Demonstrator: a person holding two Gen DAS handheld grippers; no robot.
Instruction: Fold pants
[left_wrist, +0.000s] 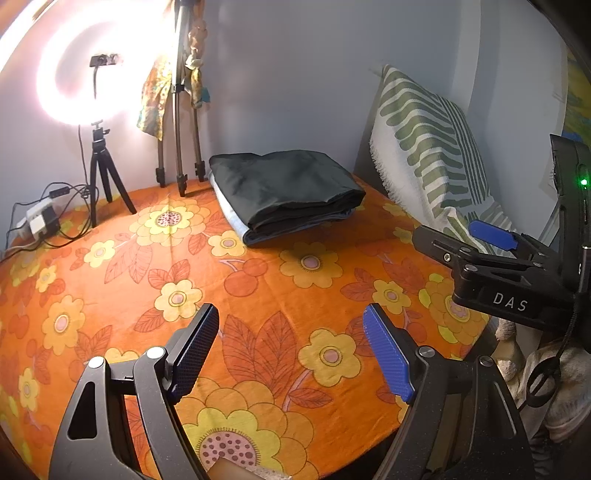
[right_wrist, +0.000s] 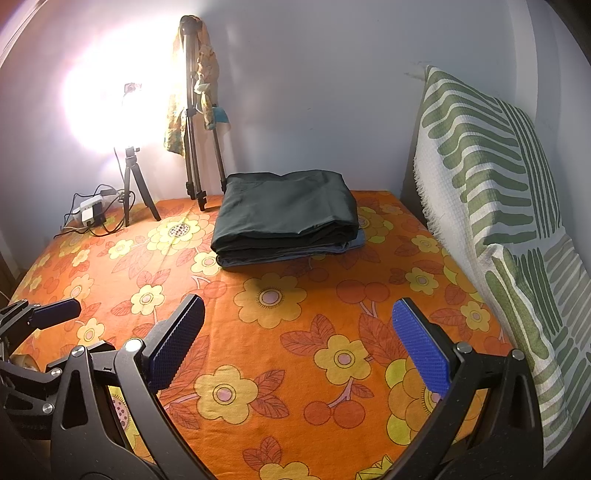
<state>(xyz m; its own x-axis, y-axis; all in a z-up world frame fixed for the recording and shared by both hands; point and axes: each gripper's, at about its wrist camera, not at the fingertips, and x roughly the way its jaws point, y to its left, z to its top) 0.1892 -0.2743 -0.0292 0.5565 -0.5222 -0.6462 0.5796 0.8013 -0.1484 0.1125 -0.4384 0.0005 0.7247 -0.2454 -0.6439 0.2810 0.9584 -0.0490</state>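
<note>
The left hand-held gripper (left_wrist: 291, 347) is wide open and holds nothing. Its two blue pads (left_wrist: 194, 350) float over the orange flowered sheet (left_wrist: 258, 295) on the bed. The right hand-held gripper (right_wrist: 299, 347) is wide open too, with nothing between its pads (right_wrist: 419, 345). It hangs over the same sheet, just to the right of the left one.

The dark green pants (right_wrist: 286, 212) are folded into a neat flat pile. They lie far ahead of both grippers, near the wall, apart from both. Under them is a folded blue cloth (right_wrist: 354, 242) that peeks out at the edges.

To the right of the grippers, a white and green striped pillow (right_wrist: 491, 177) leans up against the wall. Far ahead on the left, a bright ring light (left_wrist: 85, 70) stands on a small black tripod (left_wrist: 103, 173). A taller tripod (right_wrist: 199, 147) stands next to it with a flowered cloth (right_wrist: 175, 122) hung on it. A white plug box (right_wrist: 90, 212) with wires sits by the light.
</note>
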